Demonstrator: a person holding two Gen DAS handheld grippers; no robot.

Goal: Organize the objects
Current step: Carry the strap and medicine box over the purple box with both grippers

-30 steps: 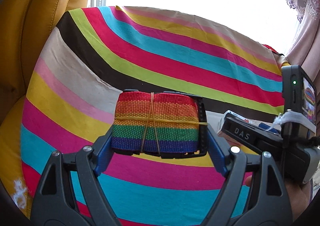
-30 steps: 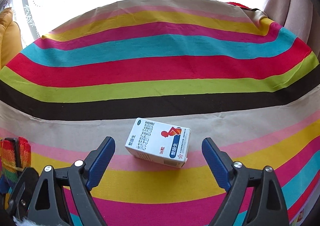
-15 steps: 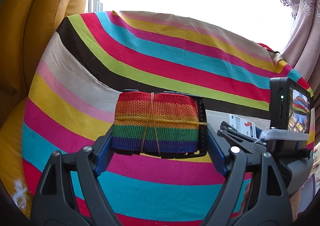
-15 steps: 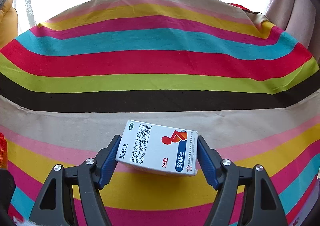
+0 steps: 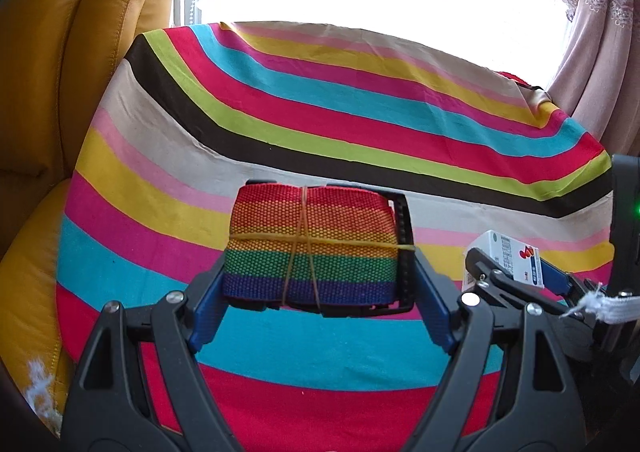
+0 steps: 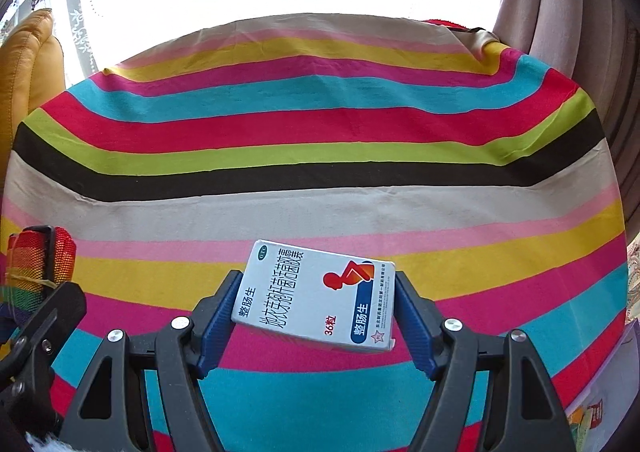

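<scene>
A folded rainbow webbing strap [image 5: 312,248], tied with a yellow rubber band and ending in a black buckle, is clamped between the blue pads of my left gripper [image 5: 318,292] and held above the striped cloth [image 5: 360,112]. My right gripper [image 6: 316,316] is shut on a white and blue medicine box [image 6: 316,292], lifted off the cloth and slightly tilted. In the left wrist view the right gripper with the box [image 5: 508,260] shows at the right edge. The strap [image 6: 38,264] shows at the left edge of the right wrist view.
The striped cloth [image 6: 320,124] covers a table before a bright window. A mustard leather sofa [image 5: 52,92] stands to the left. Patterned curtains [image 5: 592,32] hang at the right. Some printed papers [image 6: 600,404] lie at the lower right edge.
My right gripper closed on the medicine box and lifted it off the cloth. The left gripper kept hold of the strap and drifted across the table; the right gripper slid rightward in its view.
</scene>
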